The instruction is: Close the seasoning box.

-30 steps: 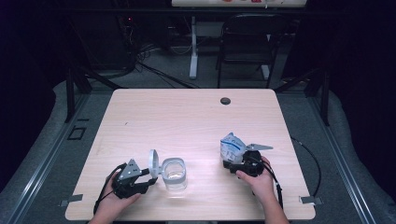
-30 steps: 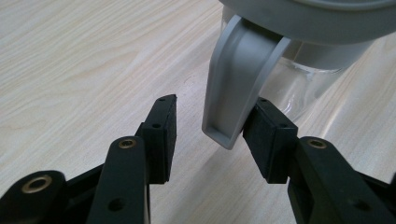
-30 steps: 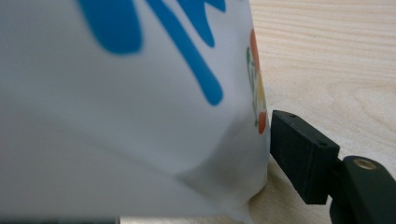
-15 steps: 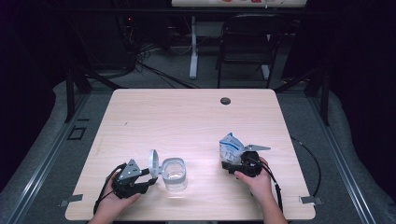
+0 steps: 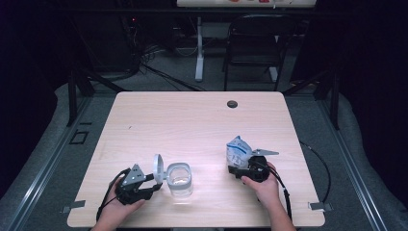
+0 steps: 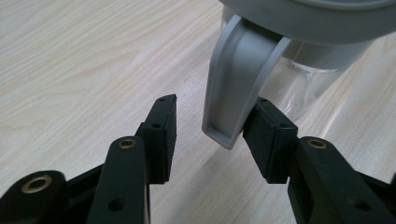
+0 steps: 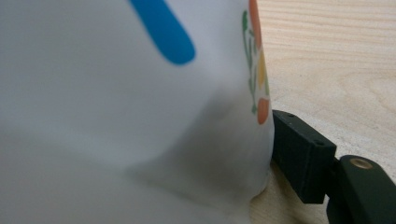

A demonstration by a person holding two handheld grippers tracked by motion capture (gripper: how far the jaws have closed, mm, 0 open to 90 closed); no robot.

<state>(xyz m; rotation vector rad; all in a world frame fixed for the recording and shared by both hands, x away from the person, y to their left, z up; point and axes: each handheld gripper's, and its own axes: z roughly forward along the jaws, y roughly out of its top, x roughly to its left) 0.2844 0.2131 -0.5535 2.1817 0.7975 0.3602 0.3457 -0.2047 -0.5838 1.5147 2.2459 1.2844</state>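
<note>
A clear glass jar (image 5: 180,180) stands near the table's front edge, and its grey hinged lid (image 5: 158,166) is swung up on its left side. My left gripper (image 5: 154,185) sits just left of the jar. In the left gripper view this gripper (image 6: 214,105) is open around the lid's grey tab (image 6: 233,84). The tab touches the right-hand jaw and stands apart from the left-hand one. A white pouch (image 5: 237,150) with blue and orange print stands at the right. My right gripper (image 5: 239,169) is shut on its lower part. One of its fingers (image 7: 299,154) presses the pouch (image 7: 116,116); the other is hidden.
The light wooden table (image 5: 192,125) has a round cable hole (image 5: 232,104) near its far edge. A dark chair (image 5: 252,48) and a white desk leg (image 5: 198,53) stand on the floor beyond. Cables trail from both grippers off the front corners.
</note>
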